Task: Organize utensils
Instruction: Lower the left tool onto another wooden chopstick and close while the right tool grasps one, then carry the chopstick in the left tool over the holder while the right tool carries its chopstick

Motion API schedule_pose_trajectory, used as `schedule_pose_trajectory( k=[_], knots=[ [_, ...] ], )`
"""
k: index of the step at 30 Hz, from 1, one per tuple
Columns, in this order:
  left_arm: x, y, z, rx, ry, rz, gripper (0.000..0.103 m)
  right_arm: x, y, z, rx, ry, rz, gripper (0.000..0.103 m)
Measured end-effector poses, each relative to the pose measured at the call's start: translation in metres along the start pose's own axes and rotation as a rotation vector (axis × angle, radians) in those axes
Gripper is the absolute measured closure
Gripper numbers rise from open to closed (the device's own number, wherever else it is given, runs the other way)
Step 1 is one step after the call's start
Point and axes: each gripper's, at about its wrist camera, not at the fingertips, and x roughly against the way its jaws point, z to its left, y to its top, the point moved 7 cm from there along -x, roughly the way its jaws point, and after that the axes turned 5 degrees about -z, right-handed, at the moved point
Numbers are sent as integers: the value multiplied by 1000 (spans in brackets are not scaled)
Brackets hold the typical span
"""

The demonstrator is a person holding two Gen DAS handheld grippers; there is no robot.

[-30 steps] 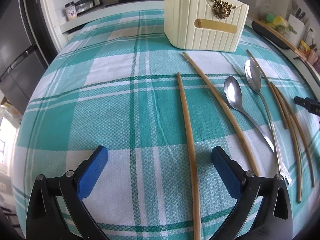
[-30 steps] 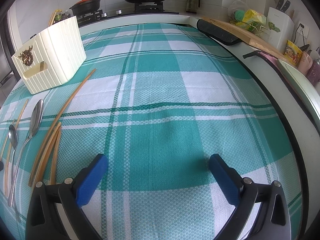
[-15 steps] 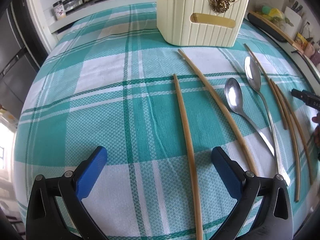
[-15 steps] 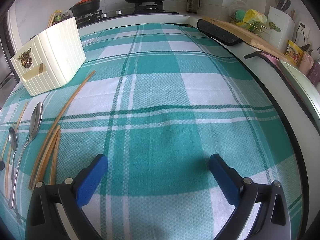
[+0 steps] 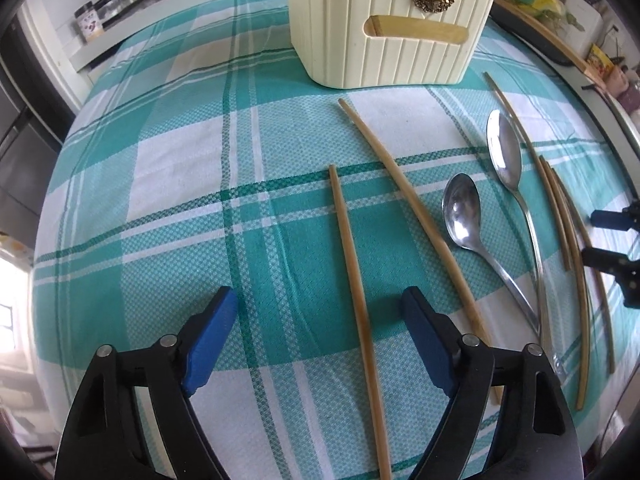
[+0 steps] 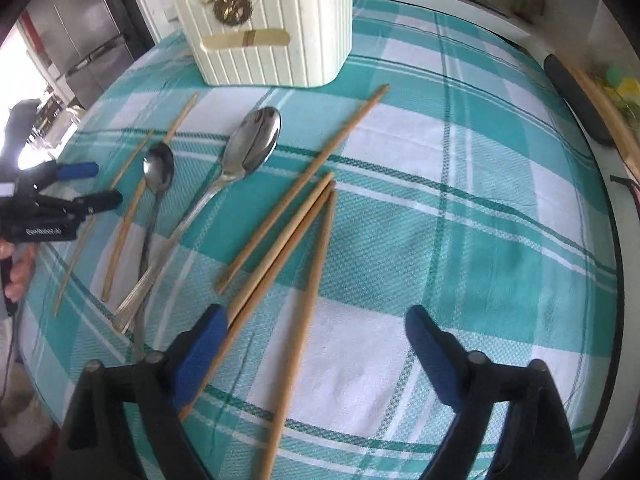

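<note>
A cream ribbed utensil holder with a gold deer emblem stands at the far side of the checked cloth; it also shows in the right wrist view. Several wooden chopsticks and two steel spoons lie before it. My left gripper is open, with one chopstick lying between its fingers. A small spoon and a large spoon lie to its right. My right gripper is open over a cluster of chopsticks. The spoons lie left of it.
The teal checked cloth covers the table. A dark tray and wooden board lie along the right edge. A counter with jars and a stove is behind. The left gripper shows in the right wrist view.
My left gripper moved forward toward the holder, straddling one chopstick. My right gripper swung left and now faces the holder and chopsticks.
</note>
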Motion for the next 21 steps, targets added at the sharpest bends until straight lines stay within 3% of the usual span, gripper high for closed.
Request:
schedule_pose_trajectory(
  k=[1, 4, 5, 7, 8, 9, 12, 15, 21],
  knots=[
    [0, 1, 0, 0, 0, 2, 22, 2, 5, -2, -8, -6, -35, 45],
    [-2, 7, -1, 4, 5, -7, 30, -4, 17, -7, -36, 3, -22, 55],
    [-3, 11, -1, 5, 6, -14, 37, -6, 24, -8, -30, -6, -25, 59],
    [-5, 23, -3, 4, -9, -29, 63, -13, 39, -14, -44, -12, -22, 81],
    [-7, 28, -4, 2, -9, -34, 90, -15, 46, -17, -58, -9, -20, 94],
    [-9, 32, -3, 7, -13, -29, 99, -17, 52, -18, -70, 11, -22, 97],
    [2, 38, 1, 45, -18, -67, 100, -2, 67, -25, -100, 25, -97, 97],
    [44, 44, 5, 74, -77, -202, 100, 49, 78, -19, -117, 77, -252, 97],
    [138, 52, 8, 102, -182, -418, 99, 156, 88, -1, -22, 70, -505, 97]
  ],
)
